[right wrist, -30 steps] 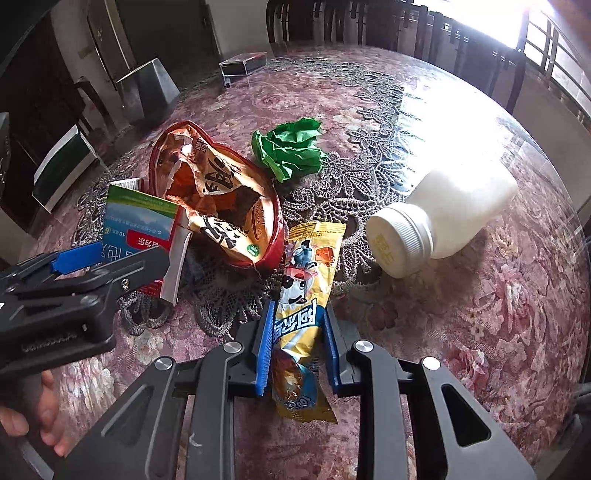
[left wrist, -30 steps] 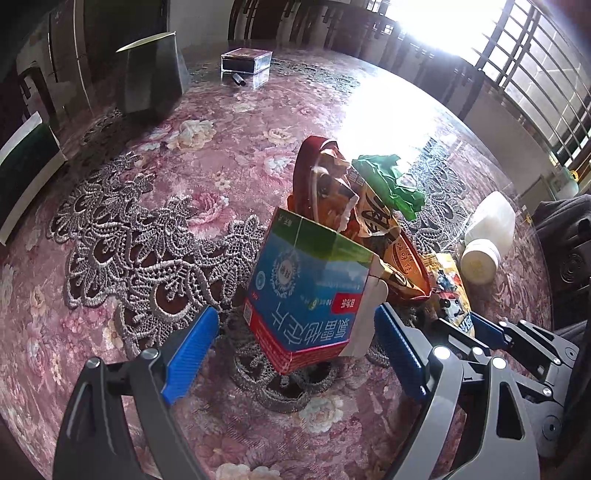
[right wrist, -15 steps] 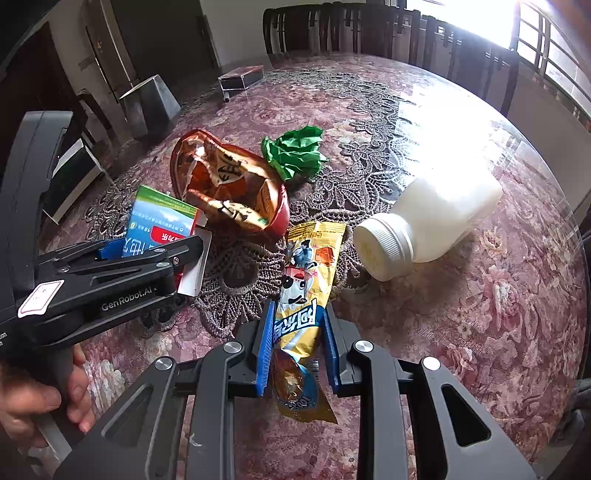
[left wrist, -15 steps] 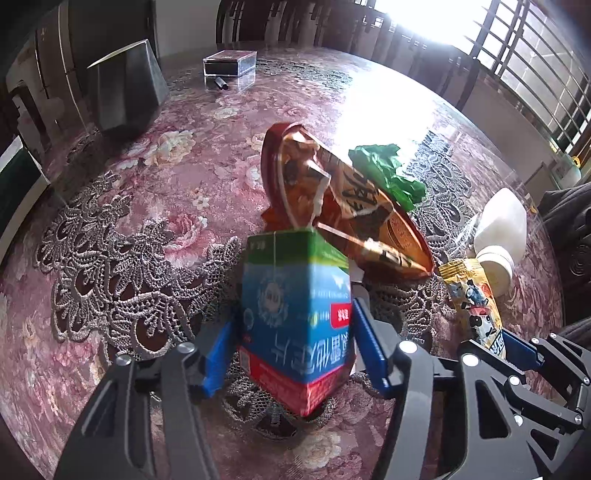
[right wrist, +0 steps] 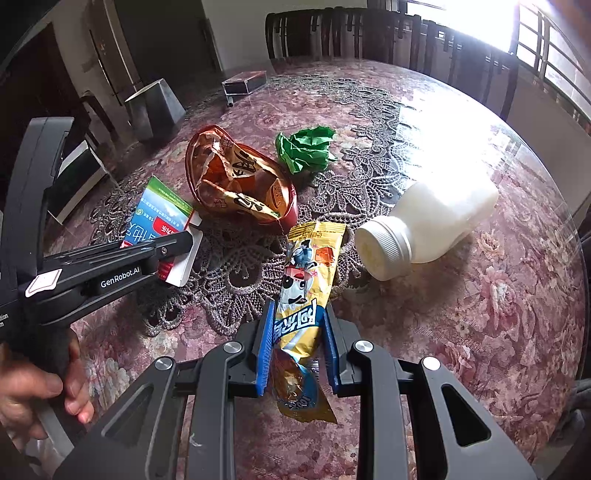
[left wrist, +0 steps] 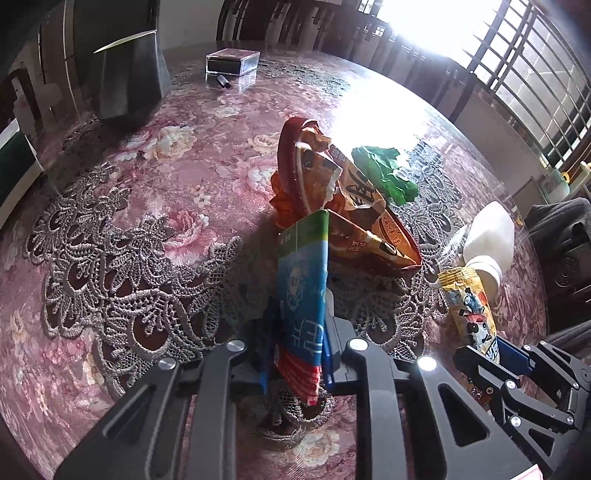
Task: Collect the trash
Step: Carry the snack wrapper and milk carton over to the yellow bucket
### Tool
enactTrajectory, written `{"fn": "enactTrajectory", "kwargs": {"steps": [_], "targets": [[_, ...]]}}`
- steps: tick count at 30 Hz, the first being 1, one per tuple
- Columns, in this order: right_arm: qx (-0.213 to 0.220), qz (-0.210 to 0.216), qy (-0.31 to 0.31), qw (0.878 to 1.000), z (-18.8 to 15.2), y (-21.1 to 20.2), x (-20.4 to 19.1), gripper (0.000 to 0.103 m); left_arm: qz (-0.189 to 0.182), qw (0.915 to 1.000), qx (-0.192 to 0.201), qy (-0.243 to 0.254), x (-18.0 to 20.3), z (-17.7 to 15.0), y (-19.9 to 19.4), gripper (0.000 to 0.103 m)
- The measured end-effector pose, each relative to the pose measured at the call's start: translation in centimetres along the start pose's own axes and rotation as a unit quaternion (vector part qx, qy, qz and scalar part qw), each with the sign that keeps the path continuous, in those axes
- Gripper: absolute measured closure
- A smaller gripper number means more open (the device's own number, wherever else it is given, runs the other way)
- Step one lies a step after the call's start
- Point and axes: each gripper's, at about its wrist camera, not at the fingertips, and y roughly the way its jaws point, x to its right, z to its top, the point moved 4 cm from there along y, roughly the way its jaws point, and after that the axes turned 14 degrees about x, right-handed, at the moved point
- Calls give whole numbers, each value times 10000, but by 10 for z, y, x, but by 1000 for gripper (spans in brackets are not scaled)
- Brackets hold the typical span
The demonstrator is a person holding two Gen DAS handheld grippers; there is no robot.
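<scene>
My left gripper (left wrist: pixel 297 325) is shut on a blue, green and red carton (left wrist: pixel 304 291), squeezed flat and held edge-on just above the lace mat; the carton also shows in the right wrist view (right wrist: pixel 157 225). My right gripper (right wrist: pixel 299 343) is shut on a yellow snack wrapper (right wrist: pixel 308 280), which lies along the table; the wrapper also shows in the left wrist view (left wrist: pixel 469 310). An orange-red snack bag (right wrist: pixel 240 177), a crumpled green paper (right wrist: pixel 306 147) and a white plastic bottle (right wrist: pixel 424 221) on its side lie beyond on the table.
The round table (right wrist: pixel 498 314) has a floral cloth under glass with lace mats. A dark metal container (left wrist: pixel 129 77) and a clear box (left wrist: pixel 232 62) stand at the far side. Chairs (right wrist: pixel 351 33) ring the far edge. A hand (right wrist: pixel 33 391) holds the left gripper.
My left gripper has closed from wide open onto the carton, squashing it flat and turning it edge-on. The right gripper has kept its hold on the yellow wrapper.
</scene>
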Motion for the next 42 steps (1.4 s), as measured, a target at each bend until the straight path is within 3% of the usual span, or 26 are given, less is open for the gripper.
{"fn": "enactTrajectory", "kwargs": {"steps": [13,25,36,42], "targets": [[226,-44,21,9997,5,-24,-2,79,-118,9995,120,258,26,0,-32,86],[541,-227,207,9981,-2,-64,1,79,-394,9973,159,593,52,-19,-72,86],[734,-429,563,9948,-28,-106,21,79,-1059,9892,1,1012,104,-52,-115,86],[923,-720,875,9893,-52,-152,51,79,-1462,9792,-96,1404,157,-79,-136,86]]}}
